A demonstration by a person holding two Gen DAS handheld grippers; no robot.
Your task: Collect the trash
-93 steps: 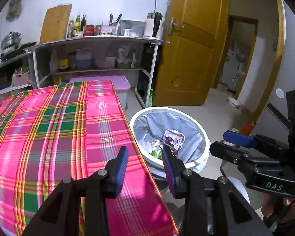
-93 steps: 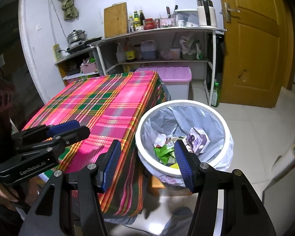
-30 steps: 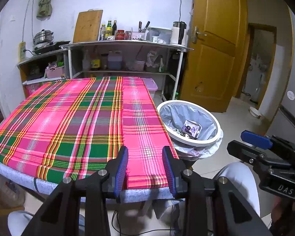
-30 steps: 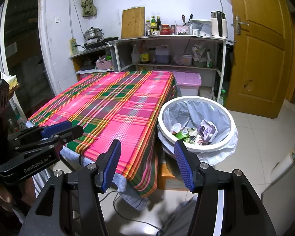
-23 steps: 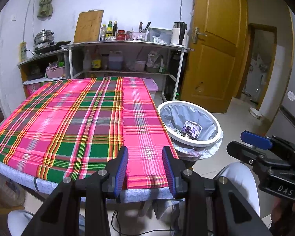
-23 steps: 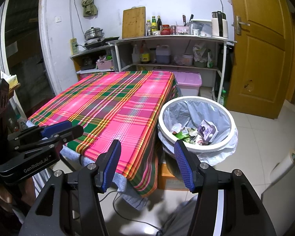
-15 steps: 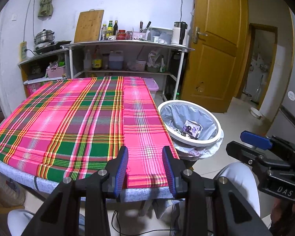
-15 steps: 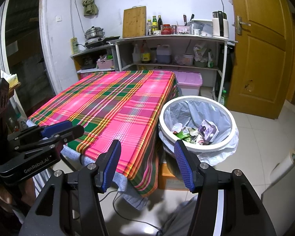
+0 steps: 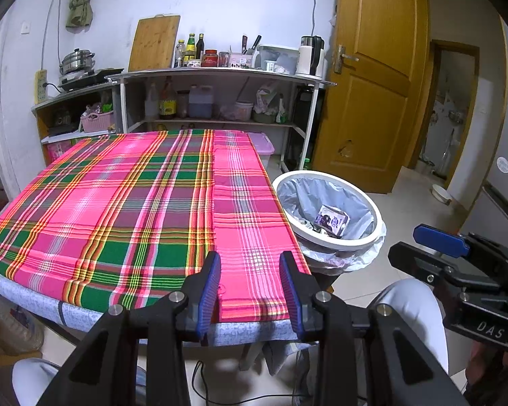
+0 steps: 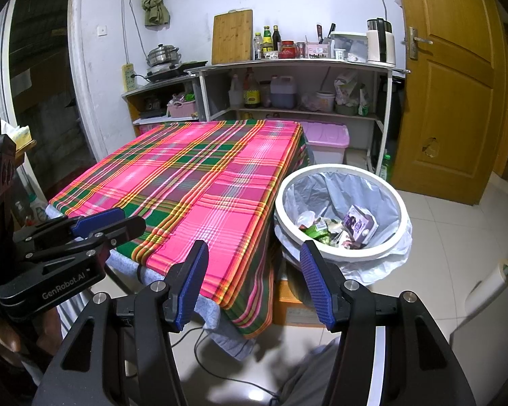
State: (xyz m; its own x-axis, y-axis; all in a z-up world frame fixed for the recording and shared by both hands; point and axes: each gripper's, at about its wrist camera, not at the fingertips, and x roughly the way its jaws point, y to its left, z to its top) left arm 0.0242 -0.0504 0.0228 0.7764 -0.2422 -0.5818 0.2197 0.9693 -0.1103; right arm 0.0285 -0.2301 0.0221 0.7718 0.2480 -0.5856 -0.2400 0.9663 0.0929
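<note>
A white round trash bin (image 9: 372, 203) with a pale liner stands on the floor at the table's right side; it also shows in the right wrist view (image 10: 403, 223). Inside lie a purple carton (image 10: 359, 225) and green and white wrappers (image 10: 316, 230); the carton shows in the left wrist view (image 9: 333, 220) too. My left gripper (image 9: 250, 291) is open and empty, held at the near edge of the table with the pink plaid cloth (image 9: 135, 196). My right gripper (image 10: 254, 282) is open and empty, held in front of the table's near right corner, short of the bin.
Shelves (image 9: 220, 77) with bottles, a kettle, a cutting board and pots stand behind the table. A pink-lidded box (image 10: 328, 142) sits under them. A wooden door (image 9: 369, 94) is to the right. A cardboard box (image 10: 288, 308) sits under the table edge. The person's knees are below.
Over three seconds both grippers have pulled back from above the bin toward the table's near edge. In the last second nothing has visibly moved.
</note>
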